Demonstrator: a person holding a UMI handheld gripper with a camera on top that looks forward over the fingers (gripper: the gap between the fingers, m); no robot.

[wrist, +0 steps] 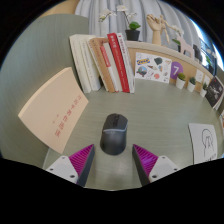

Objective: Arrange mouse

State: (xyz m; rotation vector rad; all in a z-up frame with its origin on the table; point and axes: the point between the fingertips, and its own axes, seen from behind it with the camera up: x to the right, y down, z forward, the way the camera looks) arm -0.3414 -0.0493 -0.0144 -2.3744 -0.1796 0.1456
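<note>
Black and grey plastic, the mouse [114, 135] lies on the pale worktop [170, 125] just ahead of the gripper [114, 160], centred on the gap between its two fingers. Its near end reaches about level with the fingertips [84, 154], but no pad touches it: a gap shows on each side. The jaws stand open, wide enough that the mouse would fit between them with room to spare.

The relation that matters is alignment. The long axis of the mouse runs away from the camera, nearly in line with the fingers, perhaps tilted a touch to the left at its far end. Judging from this, a straight push forward would bring the pads along its two flanks, so the jaws would close across the narrow width, which looks the easier grip.

Beyond the mouse a row of books [110, 62] leans upright, with a tan folder or book [58, 108] lying tilted to the left of it. A sheet of paper with a drawing [206, 140] rests to the right, well apart. Small potted plants [133, 30] stand further back.

The mouse seems not yet grasped; the approach is nearly done.
</note>
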